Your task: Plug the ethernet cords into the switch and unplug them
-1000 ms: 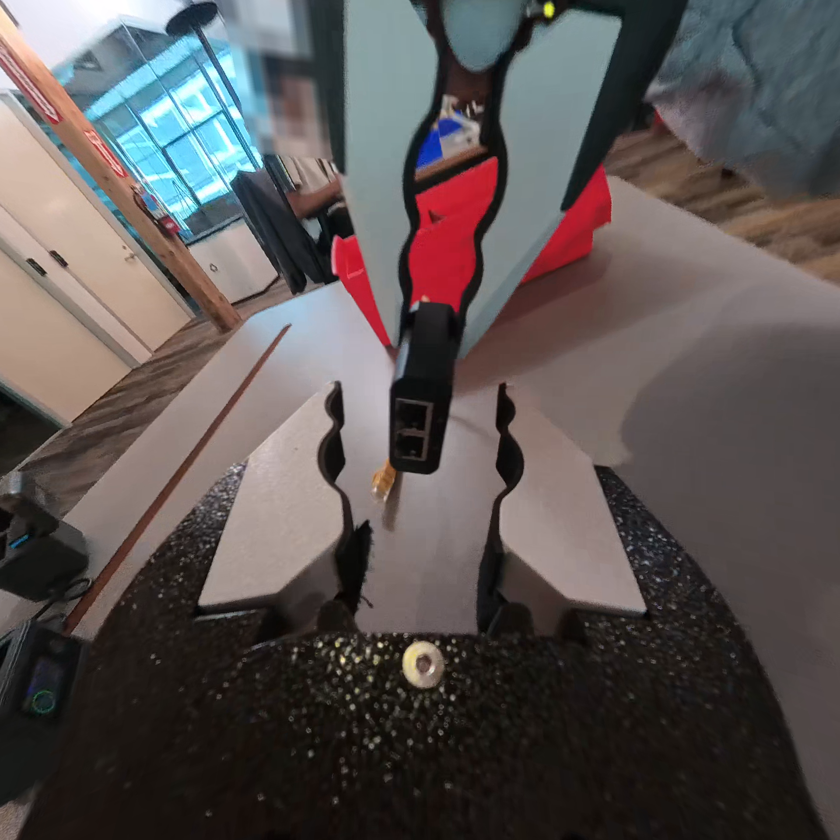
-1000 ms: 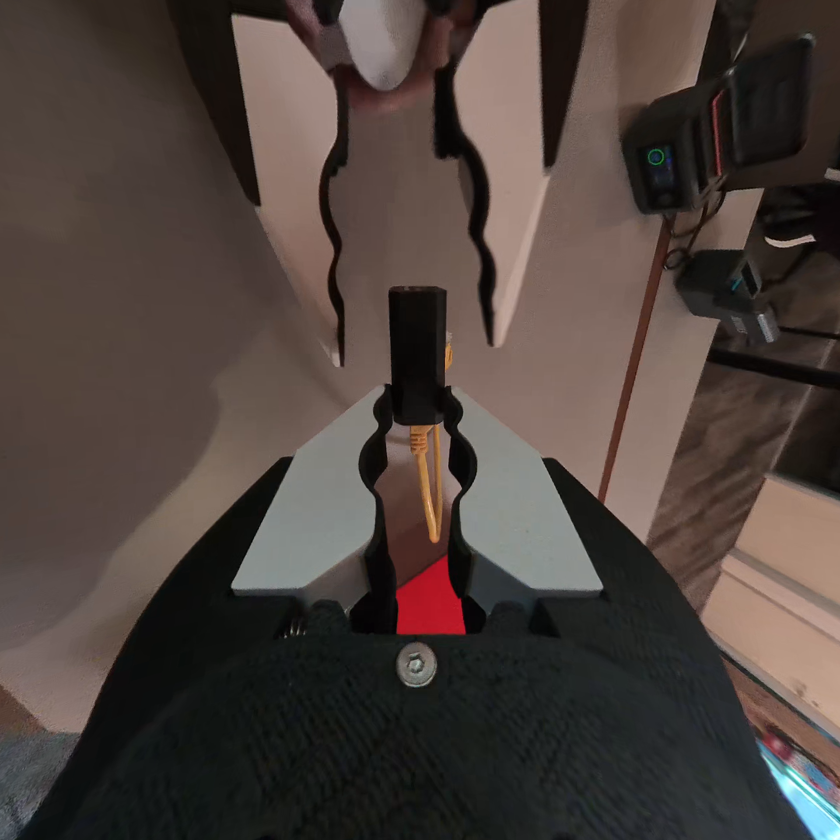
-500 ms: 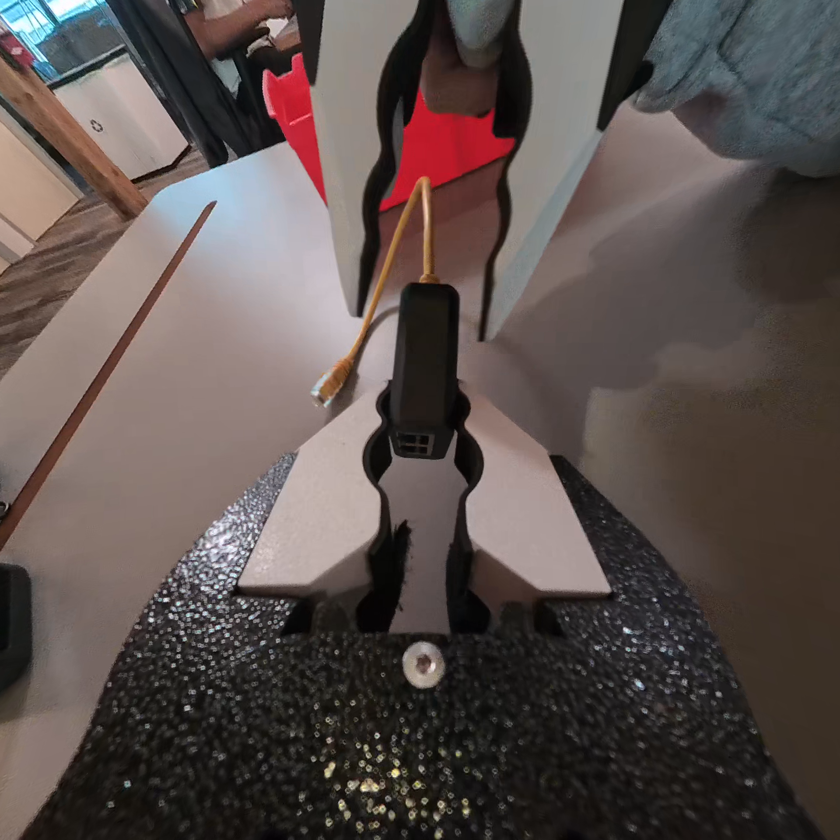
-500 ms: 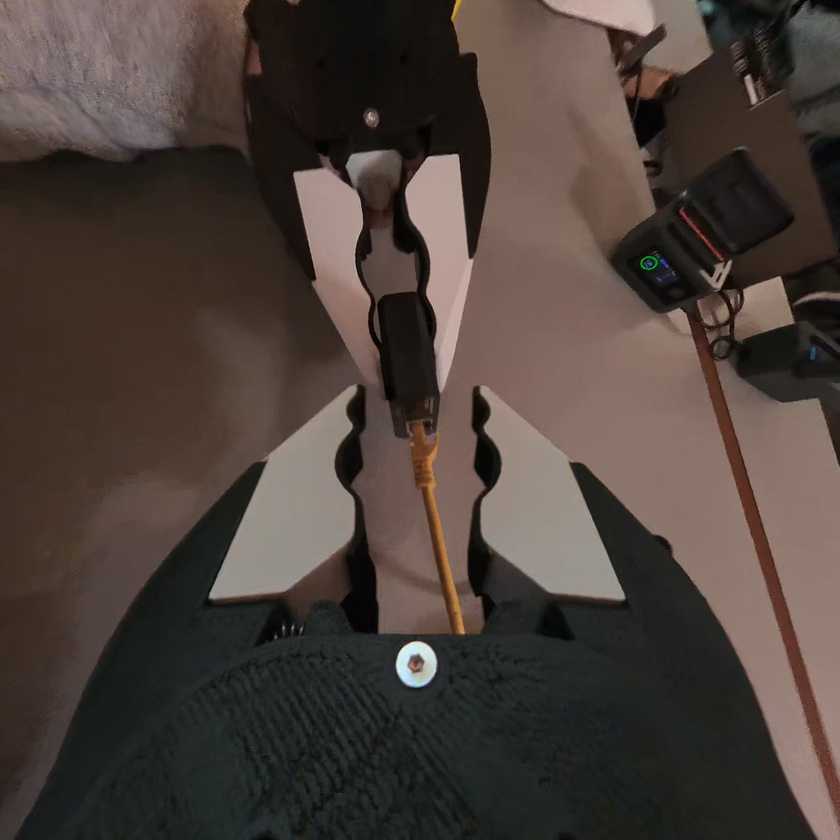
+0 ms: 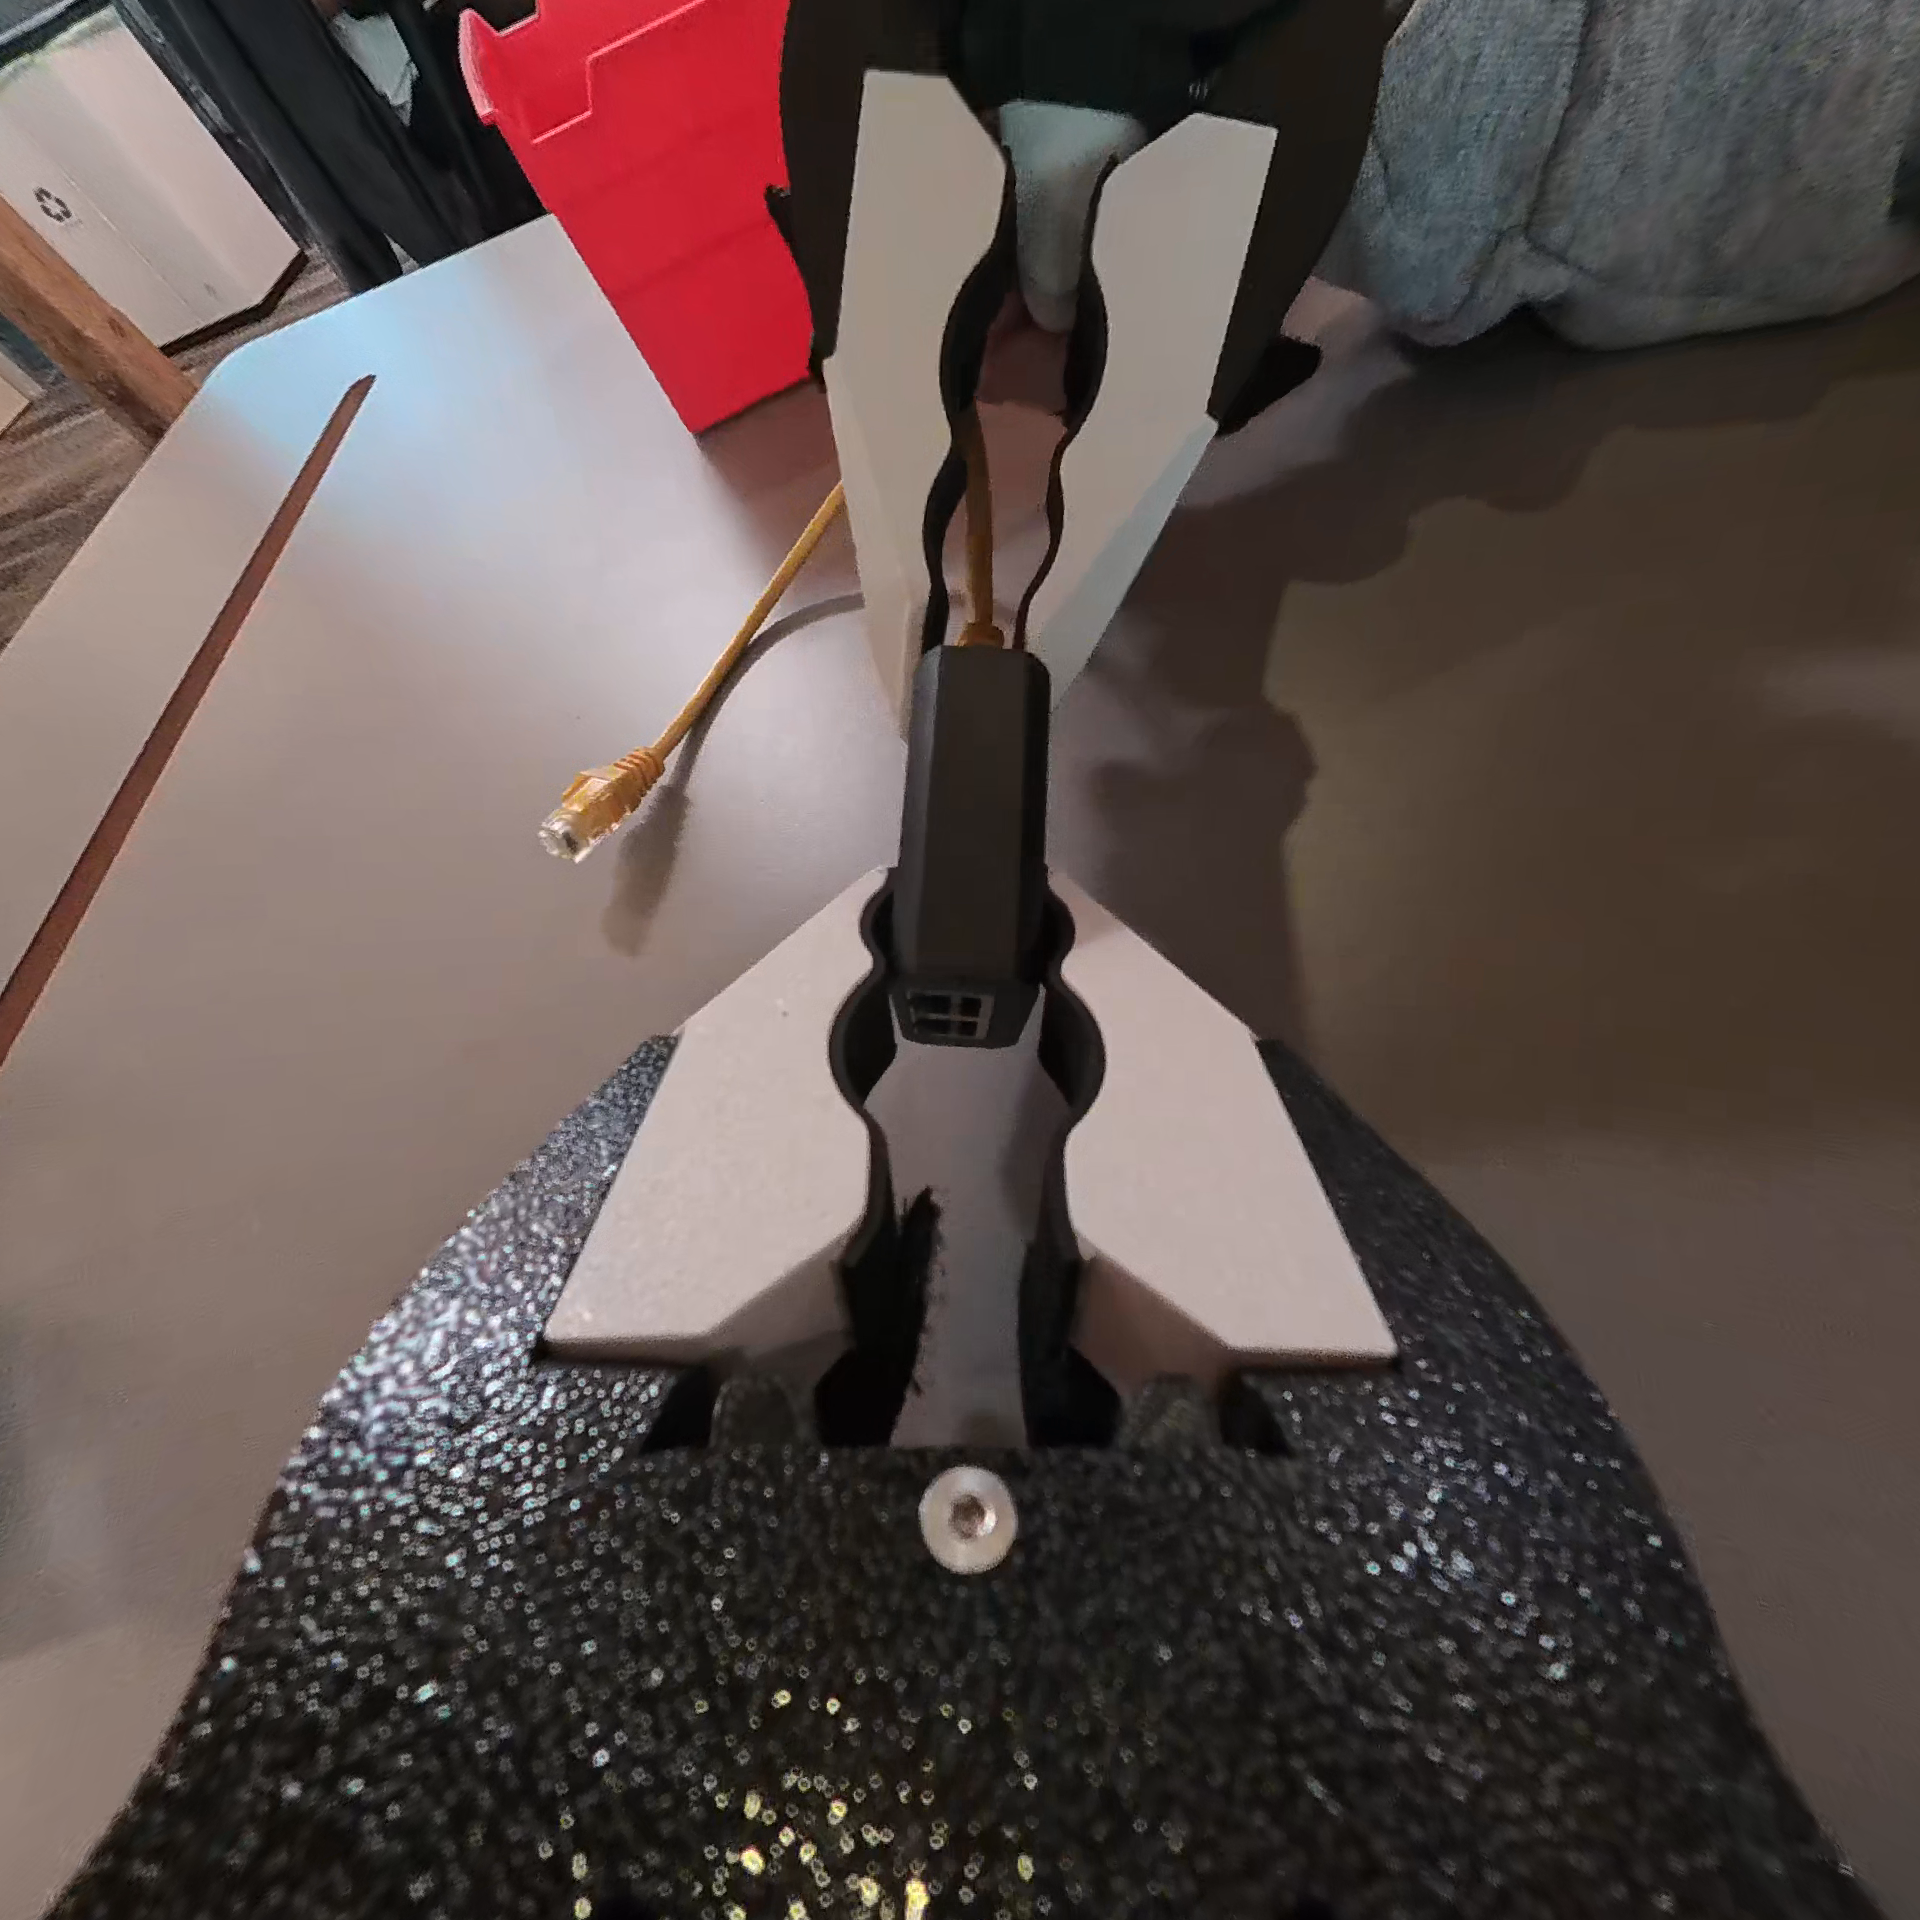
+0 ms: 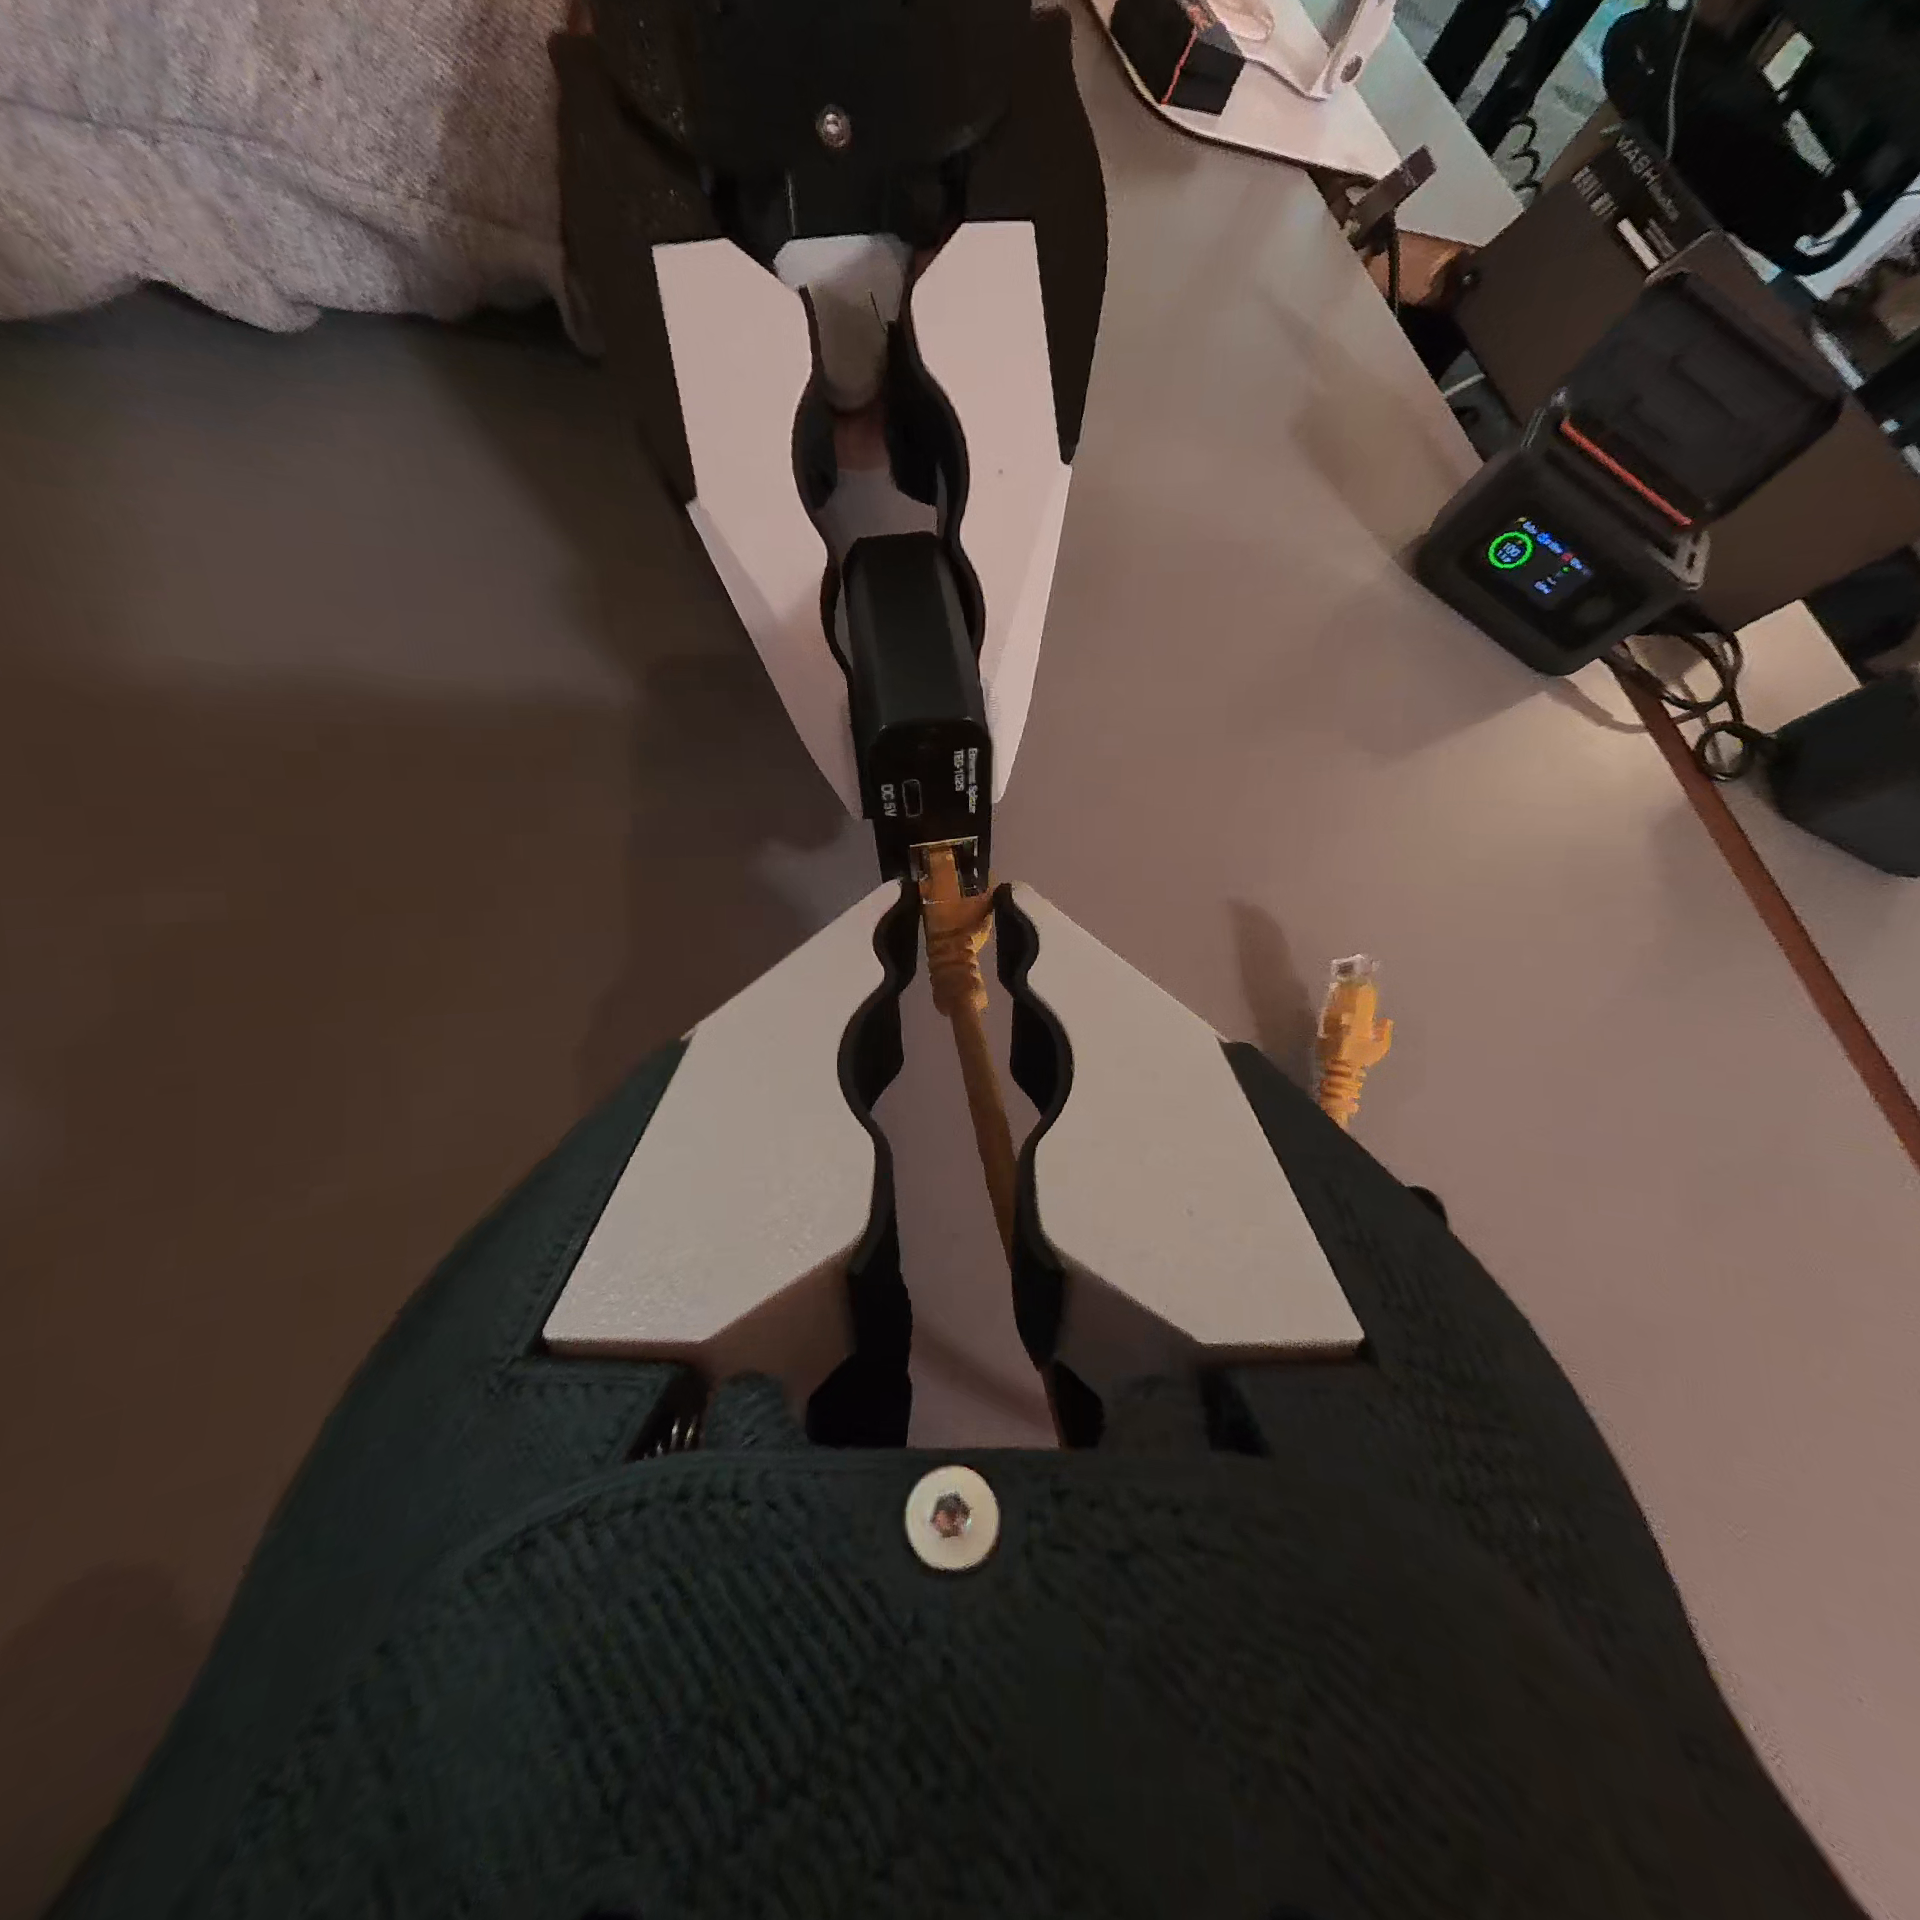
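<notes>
The black switch (image 5: 971, 821) is clamped at its near end in my left gripper (image 5: 971, 920), which is shut on it above the grey table (image 5: 312, 987). Two empty ports face the left camera. A yellow ethernet cord (image 6: 982, 1091) is plugged into the switch's (image 6: 914, 686) far port. My right gripper (image 6: 951, 920) is closed around that plug's boot (image 6: 951, 935), facing the left gripper (image 6: 925, 769). In the left wrist view the right gripper (image 5: 977, 649) straddles the cord. The cord's other plug (image 5: 592, 805) lies loose on the table and also shows in the right wrist view (image 6: 1351, 1023).
A red bin (image 5: 665, 208) stands at the table's far side. A black power unit with a lit screen (image 6: 1558, 561) and cables sit by the table (image 6: 1351, 779) edge at right. A grey sleeve (image 5: 1662, 177) lies behind the right gripper. The grippers are tip to tip, or close to it.
The switch passed from my right gripper to my left, which shut on it. My right gripper opened, drew back along the cord, then closed on the plug at the switch.
</notes>
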### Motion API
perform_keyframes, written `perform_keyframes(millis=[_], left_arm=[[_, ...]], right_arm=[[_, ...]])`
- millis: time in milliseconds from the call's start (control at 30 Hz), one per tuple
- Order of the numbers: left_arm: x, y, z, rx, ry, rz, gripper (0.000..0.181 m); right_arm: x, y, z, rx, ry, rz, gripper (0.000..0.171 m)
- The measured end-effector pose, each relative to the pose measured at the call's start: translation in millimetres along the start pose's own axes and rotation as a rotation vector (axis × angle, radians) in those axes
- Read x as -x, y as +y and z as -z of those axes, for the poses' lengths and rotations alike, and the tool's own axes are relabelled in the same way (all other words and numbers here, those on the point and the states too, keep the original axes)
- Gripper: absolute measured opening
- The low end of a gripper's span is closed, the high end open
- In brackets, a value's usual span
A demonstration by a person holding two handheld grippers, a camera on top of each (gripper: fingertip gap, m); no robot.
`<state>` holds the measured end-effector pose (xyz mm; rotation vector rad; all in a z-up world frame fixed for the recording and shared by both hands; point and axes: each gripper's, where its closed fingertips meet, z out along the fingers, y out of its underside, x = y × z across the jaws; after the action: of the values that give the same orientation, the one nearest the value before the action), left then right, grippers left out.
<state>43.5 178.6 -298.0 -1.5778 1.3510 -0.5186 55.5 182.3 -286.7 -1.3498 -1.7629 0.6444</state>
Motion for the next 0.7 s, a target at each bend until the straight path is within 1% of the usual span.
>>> perform_keyframes(millis=[33, 133, 233, 333, 367, 467, 533, 600, 700], left_arm=[[-1, 0, 0, 0.001, 0.004, -0.001, 0.022], [-1, 0, 1, -0.002, 0.013, 0.004, 0.022], [1, -5, 3, -0.032, 0.002, 0.035, 0.022], [3, -11, 0, -0.055, -0.012, 0.076, 0.029], [2, -9, 0, -0.044, -0.005, 0.068, 0.024], [-8, -4, -1, -0.007, 0.069, 0.068, 0.023], [-18, -4, 0, -0.006, 0.134, 0.072, 0.022], [-29, -9, 4, -0.037, 0.229, 0.104, 0.022], [-43, -25, 15, -0.125, 0.360, 0.173, 0.021]], right_arm=[[0, 0, 0, -0.008, -0.003, -0.003, 0.013], [2, -2, 0, -0.032, -0.001, -0.005, 0.012], [0, -6, 2, -0.091, 0.020, -0.068, 0.011], [0, -4, 2, -0.107, 0.035, -0.081, 0.010], [2, -3, 1, -0.101, 0.017, -0.084, 0.010], [14, 2, -1, -0.082, -0.067, -0.092, 0.010], [25, 0, 1, -0.090, -0.154, -0.105, 0.009], [37, -7, 6, -0.137, -0.264, -0.132, 0.009], [50, -23, 19, -0.237, -0.414, -0.180, 0.010]])
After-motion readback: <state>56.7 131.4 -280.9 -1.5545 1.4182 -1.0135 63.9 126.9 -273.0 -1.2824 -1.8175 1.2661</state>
